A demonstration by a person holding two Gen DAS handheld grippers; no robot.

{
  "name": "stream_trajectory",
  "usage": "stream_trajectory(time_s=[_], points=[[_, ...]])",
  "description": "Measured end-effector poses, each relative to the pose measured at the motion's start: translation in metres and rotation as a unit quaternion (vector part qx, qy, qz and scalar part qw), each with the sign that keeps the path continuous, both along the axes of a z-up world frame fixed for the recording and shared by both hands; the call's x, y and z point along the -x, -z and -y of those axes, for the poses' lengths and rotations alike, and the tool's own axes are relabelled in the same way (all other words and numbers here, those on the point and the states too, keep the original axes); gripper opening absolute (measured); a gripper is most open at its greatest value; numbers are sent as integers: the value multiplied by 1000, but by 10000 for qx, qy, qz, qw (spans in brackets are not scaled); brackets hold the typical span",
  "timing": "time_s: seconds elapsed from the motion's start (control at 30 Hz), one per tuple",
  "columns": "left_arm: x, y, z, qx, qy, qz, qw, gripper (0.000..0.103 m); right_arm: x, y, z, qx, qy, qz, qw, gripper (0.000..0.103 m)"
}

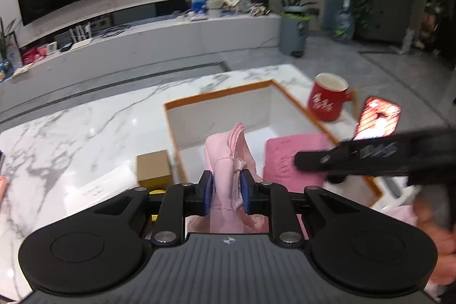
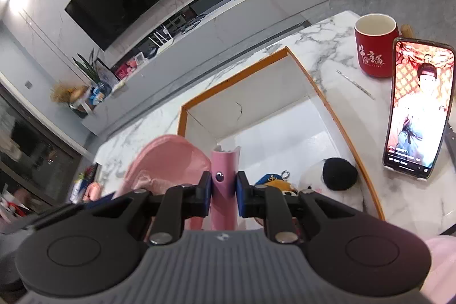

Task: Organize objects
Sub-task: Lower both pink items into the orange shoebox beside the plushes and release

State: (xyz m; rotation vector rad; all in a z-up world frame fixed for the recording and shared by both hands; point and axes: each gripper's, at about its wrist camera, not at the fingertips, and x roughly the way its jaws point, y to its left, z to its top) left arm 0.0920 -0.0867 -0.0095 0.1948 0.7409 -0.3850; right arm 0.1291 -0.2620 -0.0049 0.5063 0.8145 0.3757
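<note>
On the glossy, grey-veined marble desk (image 1: 85, 118) stands one rectangular white box (image 2: 285, 110) with an orange rim, its smooth floor holding a plush toy with a fuzzy black ear (image 2: 339, 173). The left gripper (image 1: 226, 185) has its blue-padded jaws clenched on a soft, crumpled pink cloth bag (image 1: 228, 150) held over the box. The right gripper (image 2: 223, 185) pinches a smooth pink case (image 2: 225, 161) with one metal stud. Beside the box: one red ceramic mug (image 2: 374, 47), one lit phone (image 2: 419, 104), one brown cardboard carton (image 1: 154, 167).
</note>
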Motion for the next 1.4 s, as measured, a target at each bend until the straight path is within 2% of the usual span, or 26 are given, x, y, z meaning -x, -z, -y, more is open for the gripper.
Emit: stream_trajectory(time_s=[0.1,0.27,0.37,0.5,0.63,0.7,0.87,0.93,1.03,1.2,1.4], points=[[0,8,5,-167,54,-89,9998,23,-7,3,4,-261,-126,-174,9994,19],[6,26,24,-650,274,-224,9973,24,-17,13,-10,194,-368,-355,9985,19],[6,34,26,-677,340,-398,9963,25,-29,18,-11,264,-555,-555,9966,20],[3,41,23,-572,384,-593,9959,30,-47,22,-16,374,-936,-850,9913,21],[-3,50,20,-434,437,-965,9934,35,-63,32,-29,654,-1266,-1149,9831,21],[-3,54,17,-405,471,-1070,9923,37,-67,37,-34,626,-1378,-1283,9801,21],[-6,57,12,-217,628,-1172,9909,42,-68,45,-47,757,-1481,-1320,9772,21],[-5,54,10,-142,706,-1172,9905,52,-69,49,-51,786,-1509,-1350,9761,21],[0,43,1,28,816,-1038,9912,59,-71,56,-54,866,-1489,-1471,9740,21],[3,28,-17,287,792,-813,9931,61,-76,71,-53,899,-1449,-1686,9708,21],[-7,25,-44,616,519,-847,9931,63,-73,69,-51,849,-1322,-1700,9728,23]])
